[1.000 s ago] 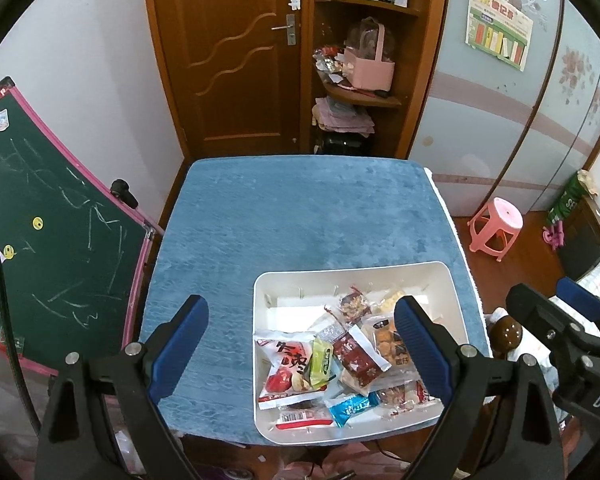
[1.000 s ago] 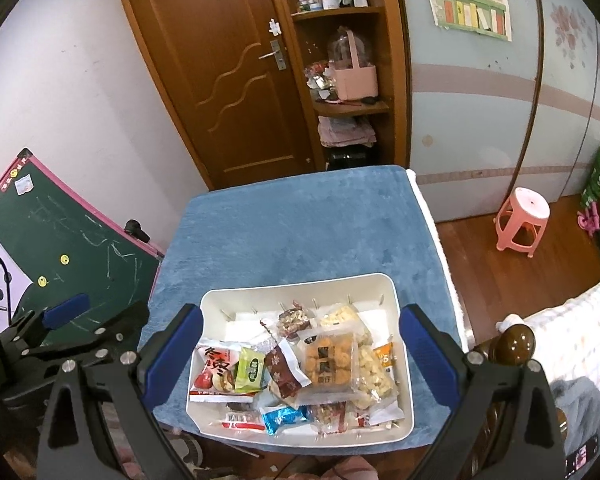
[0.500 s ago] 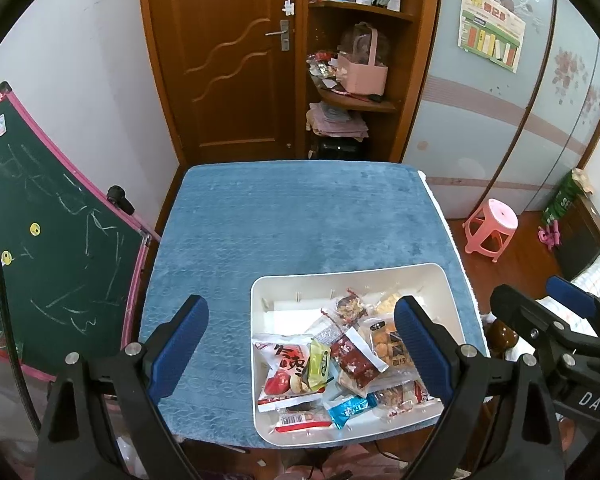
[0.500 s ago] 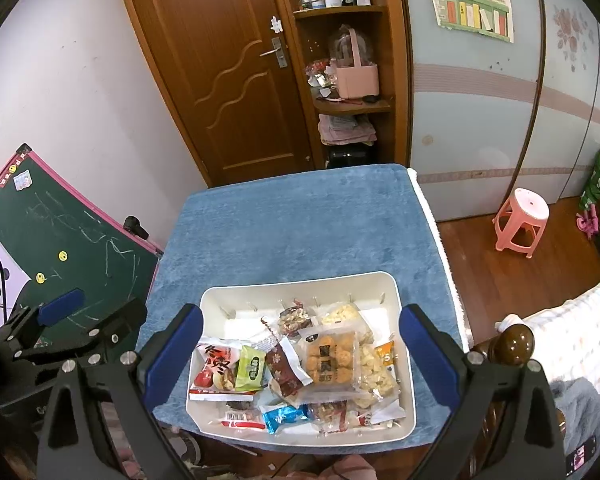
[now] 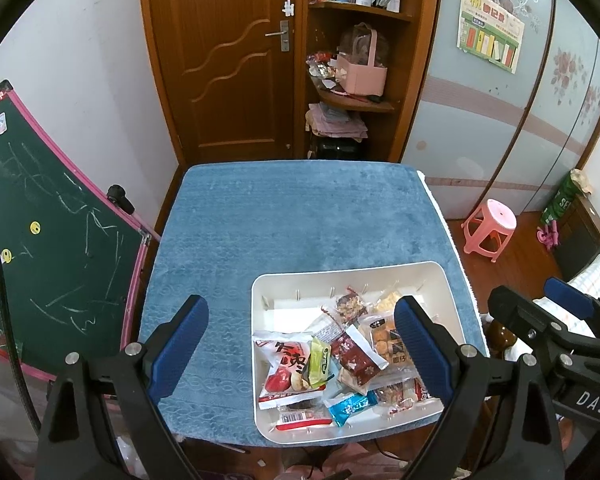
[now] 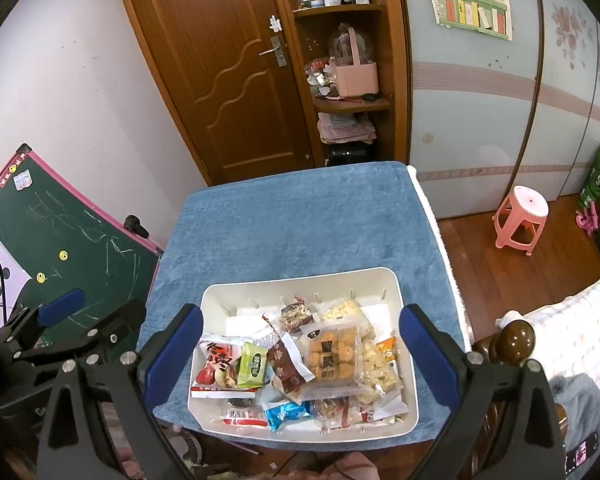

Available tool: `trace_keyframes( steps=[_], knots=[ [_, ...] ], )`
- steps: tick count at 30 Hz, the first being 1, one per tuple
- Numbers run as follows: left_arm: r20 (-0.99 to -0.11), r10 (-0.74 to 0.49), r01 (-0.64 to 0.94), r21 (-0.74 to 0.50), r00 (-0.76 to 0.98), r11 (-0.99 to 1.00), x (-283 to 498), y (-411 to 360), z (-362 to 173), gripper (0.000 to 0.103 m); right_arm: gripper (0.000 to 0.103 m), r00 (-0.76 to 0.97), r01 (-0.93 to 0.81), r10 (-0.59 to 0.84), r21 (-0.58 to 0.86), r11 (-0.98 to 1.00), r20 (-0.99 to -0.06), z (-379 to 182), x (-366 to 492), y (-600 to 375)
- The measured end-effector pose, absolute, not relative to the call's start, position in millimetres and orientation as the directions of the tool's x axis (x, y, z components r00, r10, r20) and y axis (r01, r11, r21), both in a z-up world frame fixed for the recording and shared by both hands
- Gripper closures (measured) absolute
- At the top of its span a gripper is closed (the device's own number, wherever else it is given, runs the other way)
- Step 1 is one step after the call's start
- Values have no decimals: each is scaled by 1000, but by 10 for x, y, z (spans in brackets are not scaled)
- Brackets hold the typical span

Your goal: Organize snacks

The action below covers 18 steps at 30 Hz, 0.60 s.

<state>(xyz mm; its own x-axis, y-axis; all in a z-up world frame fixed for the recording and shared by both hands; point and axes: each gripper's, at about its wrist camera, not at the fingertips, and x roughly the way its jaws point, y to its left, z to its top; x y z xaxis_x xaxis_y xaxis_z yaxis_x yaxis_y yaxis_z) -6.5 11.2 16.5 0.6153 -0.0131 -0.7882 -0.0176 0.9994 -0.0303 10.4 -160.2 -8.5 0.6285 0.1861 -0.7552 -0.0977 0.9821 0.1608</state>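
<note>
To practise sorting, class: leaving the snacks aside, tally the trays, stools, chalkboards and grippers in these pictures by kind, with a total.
White tray: 1
Pink stool: 1
Green chalkboard: 1
Grippers: 2, the left gripper and the right gripper
Total: 5

The white tray sits at the near edge of the blue-covered counter, heaped with snack packets. Above the tray, the right hand-held gripper hangs with jaws spread wide, empty.
</note>
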Motion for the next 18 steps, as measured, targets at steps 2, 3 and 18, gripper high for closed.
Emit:
trace_keyframes(
  steps=[2,3,18],
  knots=[
    [-789,-13,-17,-30,614,999,-68,112,164,9,4,628,-99,188,163,982,-755,-83,103,-1606],
    [-790,-14,-17,-31,613,999,-71,112,163,9,4,628,-98,188,163,982,-755,-86,105,-1601],
    [-798,-20,-13,-34,602,999,-82,209,162,9,4,623,-95,188,165,982,-759,-151,51,-1534]
  ],
)
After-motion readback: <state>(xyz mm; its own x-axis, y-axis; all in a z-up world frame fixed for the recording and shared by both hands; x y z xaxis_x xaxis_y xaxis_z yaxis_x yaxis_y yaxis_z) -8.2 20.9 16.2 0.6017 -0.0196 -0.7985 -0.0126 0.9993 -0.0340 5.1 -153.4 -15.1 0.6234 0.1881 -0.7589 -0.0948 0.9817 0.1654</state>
